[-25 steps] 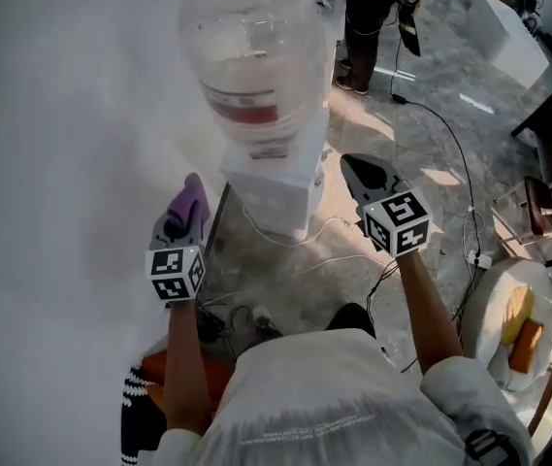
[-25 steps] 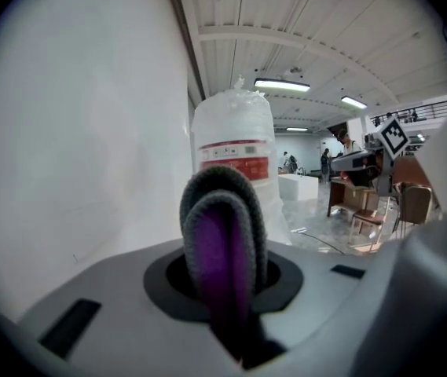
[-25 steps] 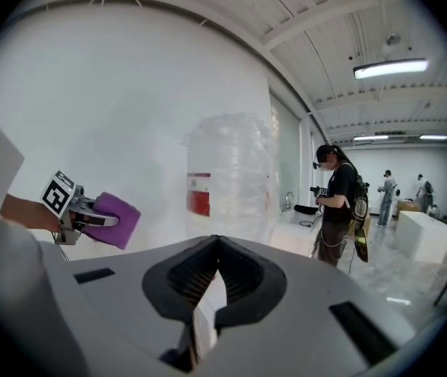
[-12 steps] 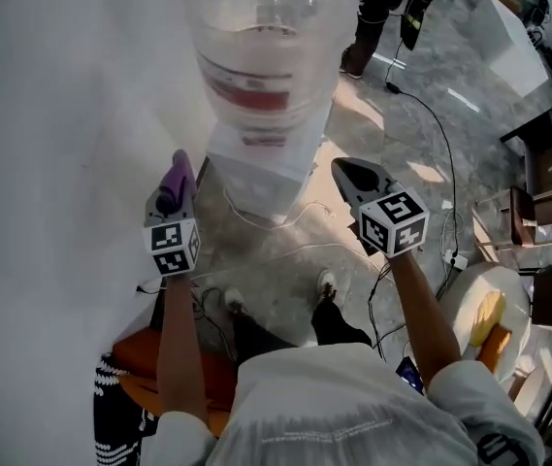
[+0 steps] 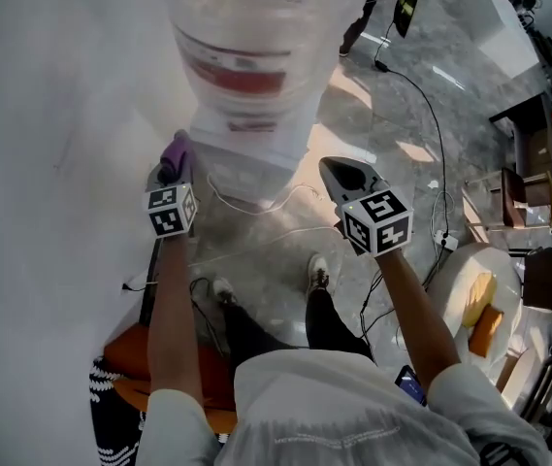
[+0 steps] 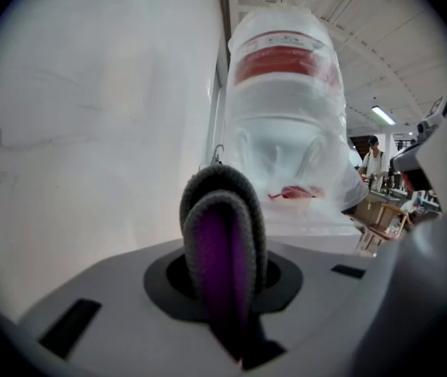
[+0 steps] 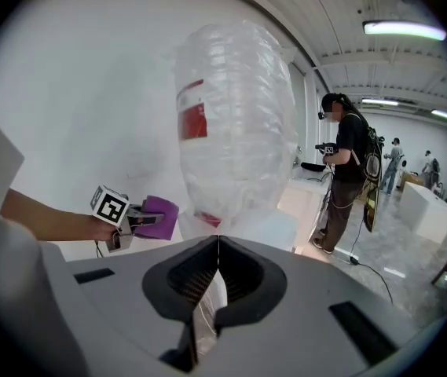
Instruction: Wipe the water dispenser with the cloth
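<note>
nearest the camera is the person's white shirt (image 5: pixel 353 420), with both bare forearms reaching forward and down. the left gripper (image 5: pixel 171 166) has its jaws pressed onto a folded purple cloth (image 5: pixel 178 149); in the left gripper view the cloth (image 6: pixel 221 258) stands upright between the jaws as a purple fold with a grey looped edge, filling the gap. the right gripper (image 5: pixel 338 171) holds nothing: in the right gripper view its jaws (image 7: pixel 218 251) meet along a thin line, with only the scene beyond showing below them.

the cloth sits just beside the left flank of the water dispenser (image 5: pixel 248 153), low on its white body and close to the pale wall (image 5: pixel 52 115); whether it touches the casing cannot be told. the right gripper hangs apart from the dispenser, off its right front corner. on top of the white body stands a big clear bottle (image 5: pixel 246 37) with a red label band, seen towering in the left gripper view (image 6: pixel 286 116) and the right gripper view (image 7: pixel 235 132).

a white cable (image 5: pixel 256 207) trails over the grey marbled floor (image 5: pixel 402 76) at the dispenser's foot. to the right is a round white table (image 5: pixel 455 284) bearing yellow and orange items. farther off, another person (image 7: pixel 353 171) in dark clothes stands on the floor
</note>
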`<state>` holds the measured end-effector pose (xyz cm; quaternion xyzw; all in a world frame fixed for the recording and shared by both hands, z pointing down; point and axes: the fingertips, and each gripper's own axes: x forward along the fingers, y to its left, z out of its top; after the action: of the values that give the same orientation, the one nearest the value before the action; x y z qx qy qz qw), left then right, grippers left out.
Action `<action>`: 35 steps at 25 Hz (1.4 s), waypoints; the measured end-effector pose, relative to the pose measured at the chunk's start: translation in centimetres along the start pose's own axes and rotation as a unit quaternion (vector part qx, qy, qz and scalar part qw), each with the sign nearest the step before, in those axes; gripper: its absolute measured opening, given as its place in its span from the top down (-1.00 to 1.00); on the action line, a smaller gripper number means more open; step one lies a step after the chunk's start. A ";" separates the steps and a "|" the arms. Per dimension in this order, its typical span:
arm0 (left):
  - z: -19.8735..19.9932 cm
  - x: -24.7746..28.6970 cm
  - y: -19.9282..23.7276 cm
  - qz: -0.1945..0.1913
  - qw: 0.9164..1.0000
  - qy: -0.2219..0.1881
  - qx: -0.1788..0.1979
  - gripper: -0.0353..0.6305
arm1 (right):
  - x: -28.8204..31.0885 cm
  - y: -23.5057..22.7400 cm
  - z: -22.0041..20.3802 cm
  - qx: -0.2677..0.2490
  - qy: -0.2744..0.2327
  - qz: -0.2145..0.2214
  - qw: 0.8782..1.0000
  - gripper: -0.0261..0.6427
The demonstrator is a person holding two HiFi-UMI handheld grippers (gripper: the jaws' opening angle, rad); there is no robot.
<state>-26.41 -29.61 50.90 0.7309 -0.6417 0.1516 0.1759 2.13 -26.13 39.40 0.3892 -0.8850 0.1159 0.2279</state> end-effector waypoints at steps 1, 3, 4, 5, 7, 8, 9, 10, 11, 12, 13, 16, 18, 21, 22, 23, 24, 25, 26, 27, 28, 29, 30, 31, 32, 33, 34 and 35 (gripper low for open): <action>-0.4 0.7 0.0 -0.005 1.000 -0.001 -0.002 0.70 | 0.2 0.2 -0.6 0.004 0.005 0.000 1.000 0.88; -1.1 2.0 -0.2 -0.011 1.000 0.000 -0.011 0.70 | 0.3 0.5 -2.0 0.013 0.016 0.002 1.000 0.88; -1.4 2.5 -0.4 -0.012 1.000 0.002 -0.013 0.70 | 0.3 0.6 -2.7 0.015 0.022 0.003 1.000 0.88; -1.6 2.9 -0.5 -0.012 1.000 0.006 -0.014 0.70 | 0.4 0.7 -3.3 0.018 0.027 0.004 0.999 0.88; -1.7 3.4 -1.1 -0.014 1.000 0.014 -0.010 0.70 | 0.5 0.8 -4.0 0.024 0.031 0.005 0.999 0.88; -1.7 3.5 -1.4 -0.015 1.000 0.018 -0.009 0.70 | 0.4 0.8 -4.1 0.027 0.031 0.007 0.999 0.88; -1.7 3.6 -1.7 -0.014 1.000 0.022 -0.009 0.70 | 0.4 0.8 -4.1 0.029 0.030 0.008 0.999 0.88; -1.8 3.6 -1.9 -0.012 0.999 0.026 -0.013 0.70 | 0.3 0.9 -4.0 0.030 0.029 0.010 0.999 0.88; -1.8 3.7 -2.0 -0.010 0.999 0.029 -0.021 0.70 | 0.2 0.8 -4.0 0.031 0.028 0.010 0.999 0.88; -1.9 3.7 -2.1 -0.007 0.999 0.030 -0.030 0.70 | 0.1 0.8 -3.9 0.031 0.027 0.011 0.999 0.88; -2.0 3.8 -2.2 -0.004 0.999 0.029 -0.038 0.70 | 0.0 0.6 -4.0 0.032 0.026 0.011 0.999 0.88; -2.3 4.0 -2.6 0.003 0.999 0.028 -0.037 0.70 | -0.3 0.1 -4.4 0.039 0.025 0.009 0.999 0.88; -2.5 4.1 -3.0 0.004 0.999 0.030 -0.026 0.70 | -0.4 -0.1 -5.0 0.043 0.028 0.008 0.999 0.88; -2.8 4.0 -4.1 -0.006 0.999 0.034 -0.020 0.70 | -0.5 -0.1 -5.8 0.053 0.032 0.008 0.998 0.88; -2.8 3.9 -4.7 -0.012 0.999 0.035 -0.017 0.70 | -0.5 -0.1 -5.9 0.055 0.032 0.008 0.998 0.88; -2.9 3.9 -5.4 -0.019 0.999 0.035 -0.016 0.70 | -0.5 -0.1 -6.0 0.056 0.032 0.009 0.998 0.88; -3.0 3.9 -6.0 -0.026 0.999 0.034 -0.016 0.70 | -0.5 0.0 -6.0 0.056 0.031 0.009 0.998 0.88; -3.1 3.8 -6.6 -0.032 0.999 0.033 -0.018 0.70 | -0.6 0.0 -6.0 0.056 0.031 0.009 0.998 0.88; -3.1 3.7 -7.2 -0.037 0.999 0.032 -0.020 0.70 | -0.6 0.1 -6.0 0.056 0.031 0.009 0.998 0.88; -3.2 3.7 -7.7 -0.043 0.998 0.032 -0.022 0.70 | -0.8 0.1 -6.0 0.057 0.031 0.009 0.998 0.88; -3.4 3.6 -8.4 -0.051 0.998 0.033 -0.022 0.70 | -0.9 0.1 -6.0 0.058 0.030 0.008 0.998 0.88; -3.6 3.6 -9.2 -0.059 0.997 0.037 -0.020 0.70 | -1.2 0.1 -6.1 0.058 0.030 0.007 0.998 0.88; -3.9 3.6 -10.1 -0.068 0.997 0.043 -0.018 0.70 | -1.4 0.0 -6.1 0.059 0.029 0.006 0.998 0.88; -4.3 3.6 -10.9 -0.077 0.996 0.049 -0.018 0.70 | -1.7 -0.2 -6.2 0.060 0.029 0.004 0.998 0.88; -4.7 3.6 -11.7 -0.084 0.995 0.055 -0.021 0.70 | -2.0 -0.3 -6.3 0.062 0.030 0.001 0.998 0.88; -5.0 3.6 -12.4 -0.089 0.994 0.059 -0.026 0.70 | -2.2 -0.6 -6.4 0.062 0.030 -0.001 0.998 0.88; -5.1 3.6 -13.0 -0.094 0.993 0.061 -0.028 0.70 | -2.4 -0.8 -6.5 0.062 0.030 -0.005 0.998 0.88; -5.2 3.6 -13.7 -0.099 0.993 0.063 -0.027 0.70 | -2.6 -1.0 -6.5 0.062 0.030 -0.007 0.998 0.88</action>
<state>-12.38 -28.87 56.35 0.7752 -0.5573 0.1619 0.2495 6.49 -22.65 43.83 0.4056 -0.8659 0.1805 0.2303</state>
